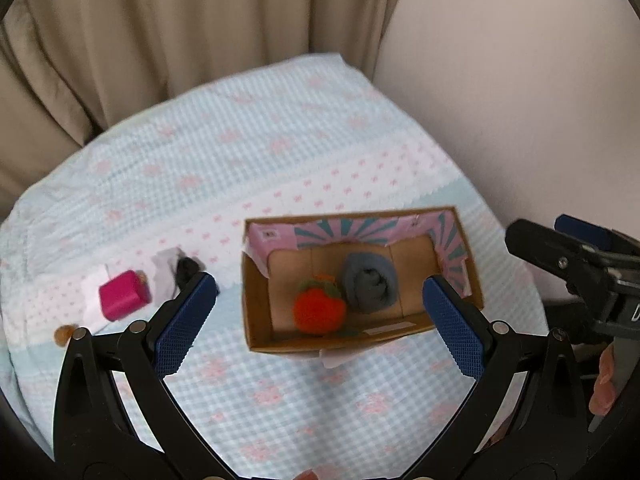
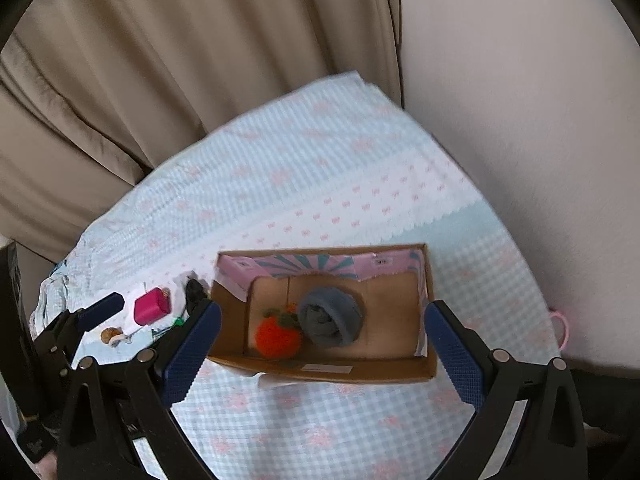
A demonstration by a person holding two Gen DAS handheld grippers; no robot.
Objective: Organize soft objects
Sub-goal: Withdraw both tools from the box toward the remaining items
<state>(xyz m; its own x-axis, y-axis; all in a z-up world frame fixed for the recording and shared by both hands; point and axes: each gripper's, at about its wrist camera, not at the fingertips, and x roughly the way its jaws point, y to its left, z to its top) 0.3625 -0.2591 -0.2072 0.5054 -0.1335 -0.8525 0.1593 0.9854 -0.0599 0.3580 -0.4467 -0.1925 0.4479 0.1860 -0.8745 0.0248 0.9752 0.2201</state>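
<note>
An open cardboard box point(image 1: 256, 312) point(image 2: 228, 304) sits on the checked cloth. Inside lie an orange knitted ball point(image 1: 319, 311) point(image 2: 278, 336) and a rolled grey sock point(image 1: 370, 282) point(image 2: 330, 316). Left of the box lie a pink block point(image 1: 122, 295) point(image 2: 151, 306), a dark soft item point(image 1: 187, 268) point(image 2: 195, 291) on white cloth, and a small brown object point(image 1: 64, 334) point(image 2: 111, 335). My left gripper point(image 1: 320, 324) is open and empty, held above the box. My right gripper point(image 2: 320, 354) is open and empty above the box's near wall.
The checked cloth point(image 1: 280, 128) point(image 2: 320, 160) covers a table that ends at beige curtains point(image 1: 160, 20) behind and a wall point(image 1: 520, 80) on the right. The other gripper shows at the right edge of the left wrist view point(image 1: 576, 252) and the left of the right wrist view point(image 2: 92, 312).
</note>
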